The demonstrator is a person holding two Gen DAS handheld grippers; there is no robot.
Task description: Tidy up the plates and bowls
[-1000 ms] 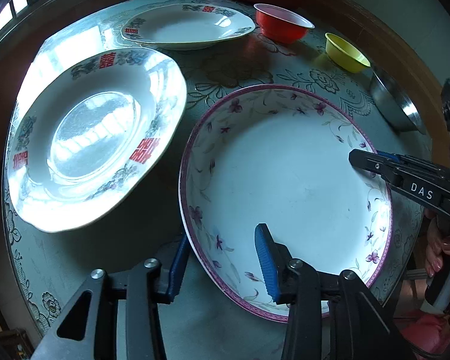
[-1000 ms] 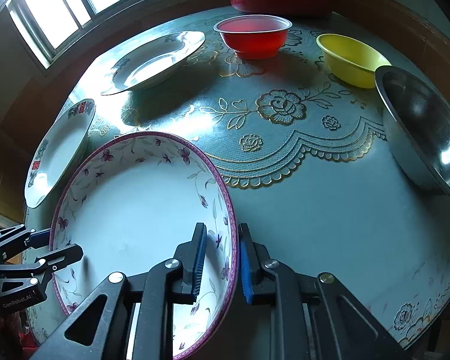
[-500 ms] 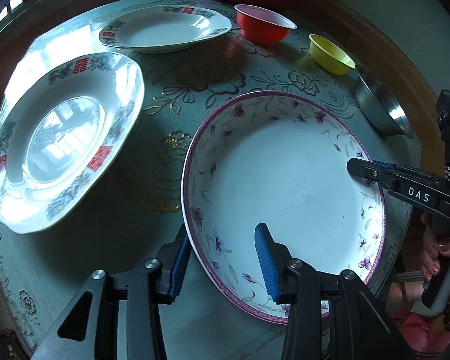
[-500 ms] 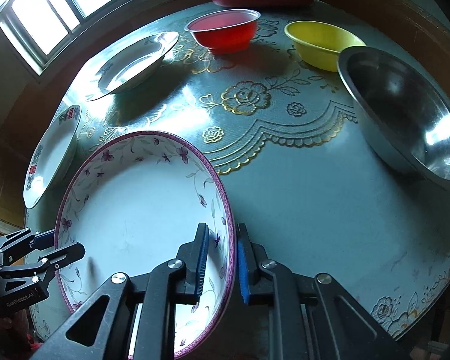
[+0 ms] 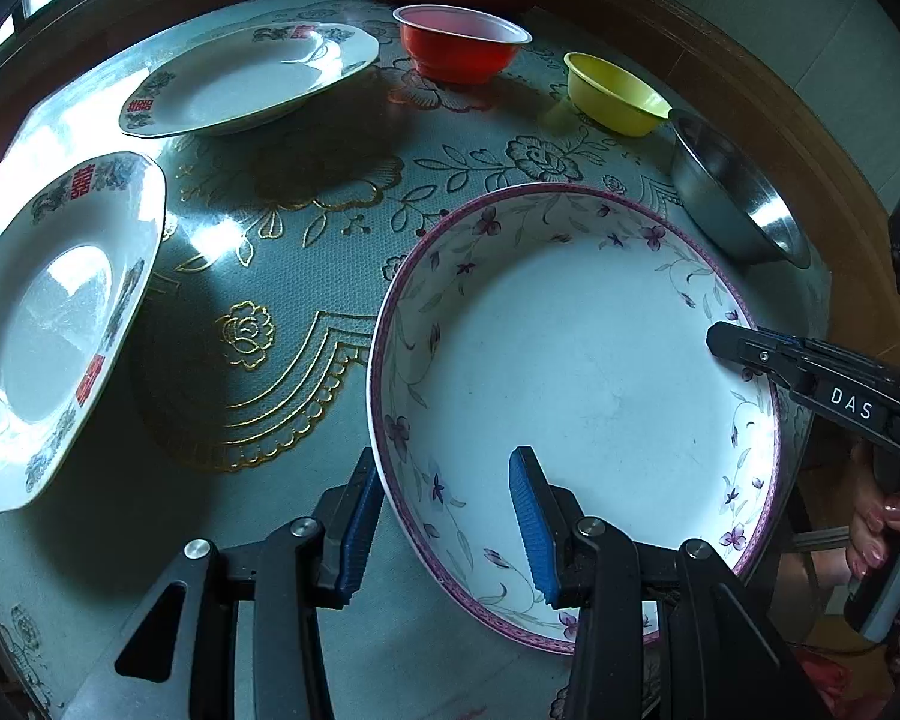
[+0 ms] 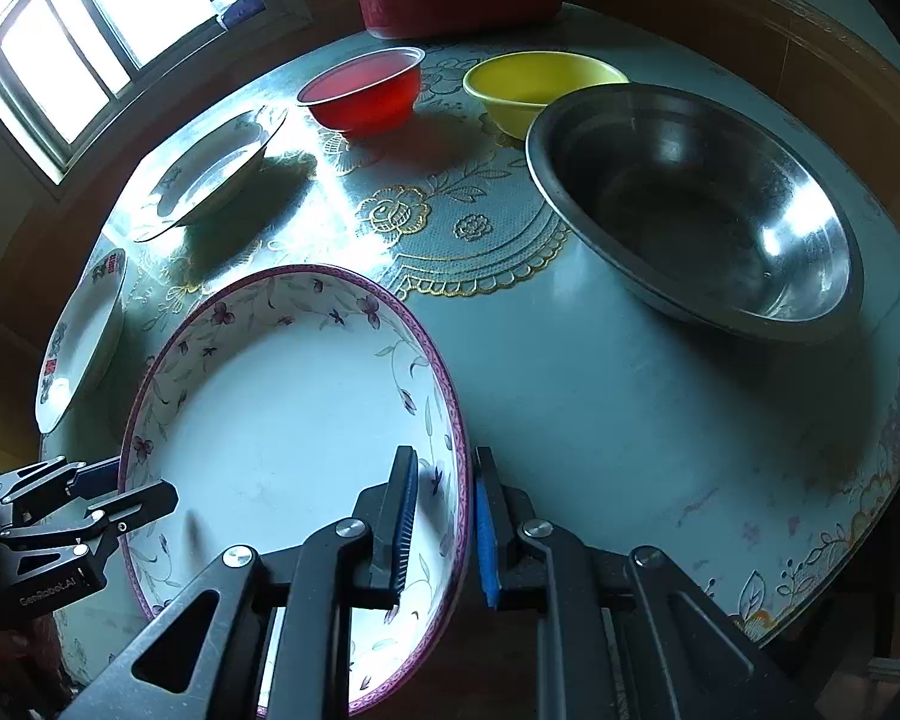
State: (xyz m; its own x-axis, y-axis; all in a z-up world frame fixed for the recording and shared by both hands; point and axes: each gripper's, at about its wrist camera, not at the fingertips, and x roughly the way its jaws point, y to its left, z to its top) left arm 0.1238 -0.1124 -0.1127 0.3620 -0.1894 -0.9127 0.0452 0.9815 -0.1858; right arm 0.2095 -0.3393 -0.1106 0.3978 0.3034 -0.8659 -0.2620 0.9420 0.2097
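Held: floral plate (image 5: 576, 396) near edge of table (image 6: 600, 396), raised
Left gripper (image 5: 444, 522): pinching its near rim
Right gripper (image 6: 444, 516): pinching its right rim
Done: nothing stacked
Left: two white plates (image 5: 54, 324), red bowl (image 6: 363, 93), yellow bowl (image 6: 540, 90), steel bowl (image 6: 696, 204)

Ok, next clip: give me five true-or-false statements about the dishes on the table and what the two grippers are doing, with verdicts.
1. Both grippers hold the same floral plate by its rim. True: the left gripper and the right gripper straddle opposite sides of its rim.
2. The red bowl sits inside the steel bowl. False: it stands by itself on the table, beside the yellow bowl.
3. Two white plates with red characters lie apart on the table, not stacked. True.
4. The steel bowl holds food. False: it looks empty.
5. The yellow bowl is upside down. False: it stands upright, open side up.
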